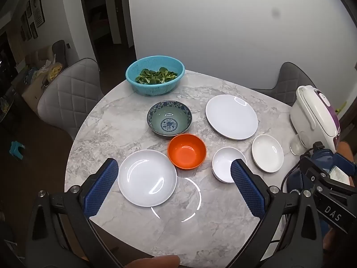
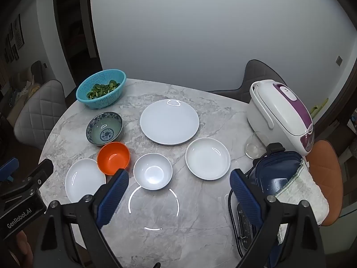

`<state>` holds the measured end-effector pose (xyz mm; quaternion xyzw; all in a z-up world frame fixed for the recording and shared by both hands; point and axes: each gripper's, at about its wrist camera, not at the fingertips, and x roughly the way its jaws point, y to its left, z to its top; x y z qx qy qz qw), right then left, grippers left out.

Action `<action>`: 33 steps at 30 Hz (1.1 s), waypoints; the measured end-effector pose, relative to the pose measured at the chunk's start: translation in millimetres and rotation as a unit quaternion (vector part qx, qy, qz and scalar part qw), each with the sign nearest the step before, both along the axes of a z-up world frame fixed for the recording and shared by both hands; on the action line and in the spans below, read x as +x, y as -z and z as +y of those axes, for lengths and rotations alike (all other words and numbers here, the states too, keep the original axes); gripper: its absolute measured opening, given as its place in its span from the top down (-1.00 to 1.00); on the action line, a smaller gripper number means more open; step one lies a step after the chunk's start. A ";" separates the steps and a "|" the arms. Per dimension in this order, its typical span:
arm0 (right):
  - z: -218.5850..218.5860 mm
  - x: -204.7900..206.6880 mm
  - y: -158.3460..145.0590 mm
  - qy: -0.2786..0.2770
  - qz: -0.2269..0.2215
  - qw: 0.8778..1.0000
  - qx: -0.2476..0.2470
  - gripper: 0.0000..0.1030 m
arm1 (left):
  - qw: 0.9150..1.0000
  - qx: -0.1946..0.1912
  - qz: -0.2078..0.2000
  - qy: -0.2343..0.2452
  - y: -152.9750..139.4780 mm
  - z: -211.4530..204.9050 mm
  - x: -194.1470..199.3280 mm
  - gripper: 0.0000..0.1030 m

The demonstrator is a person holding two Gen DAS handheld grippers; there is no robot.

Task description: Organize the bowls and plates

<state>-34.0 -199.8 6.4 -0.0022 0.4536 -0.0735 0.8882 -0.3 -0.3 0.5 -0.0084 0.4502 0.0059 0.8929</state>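
both grippers hang above the near edge of the round marble table (image 1: 138, 234), tilted down at the dishes. the left gripper (image 1: 174, 187) has its jaws spread wide, nothing between the pads, and the near white plate (image 1: 147, 177) sits on the table below and between them. the right gripper (image 2: 179, 197) is just as wide apart and holds nothing, with the small white bowl (image 2: 152, 170) lying just ahead of its left finger.

dishes now, all flat on the table and all with nothing in them. the orange bowl (image 1: 187, 151) sits mid-table, its rim overlapping the near white plate's edge in the picture and very close to the blue patterned bowl (image 1: 169, 118) behind it; whether they touch, can't tell. to the right, a shallow white dish (image 2: 208, 158) beside the small white bowl, and behind those the large white plate (image 2: 169, 121), set apart from the rest.

far left corner: a teal colander basket (image 1: 155, 74) with a heap of green leaves (image 1: 156, 75) inside. right edge: a white and purple rice cooker (image 2: 281, 116), lid shut, a clear glass (image 2: 253, 147) just in front of it, and a dark blue bag (image 2: 276, 174) with a pale cloth (image 2: 301, 192) draped on it.
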 end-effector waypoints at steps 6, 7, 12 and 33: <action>0.4 0.2 0.9 -0.001 -0.001 1.000 0.002 -0.82 | 1.000 0.006 0.002 -0.007 -0.1 -5.0 -0.9 -0.98; 0.2 0.2 1.1 -0.001 -0.001 1.000 0.003 -0.82 | 1.000 0.007 0.002 -0.008 -0.3 -6.1 -1.3 -0.98; 1.2 1.7 2.4 0.000 0.002 1.000 0.001 -0.82 | 1.000 0.000 0.004 -0.003 1.0 -10.1 -3.5 -0.98; -0.2 0.9 5.8 -0.001 0.005 1.000 0.002 -0.82 | 1.000 -0.003 0.007 0.000 7.2 -1.7 -3.1 -0.98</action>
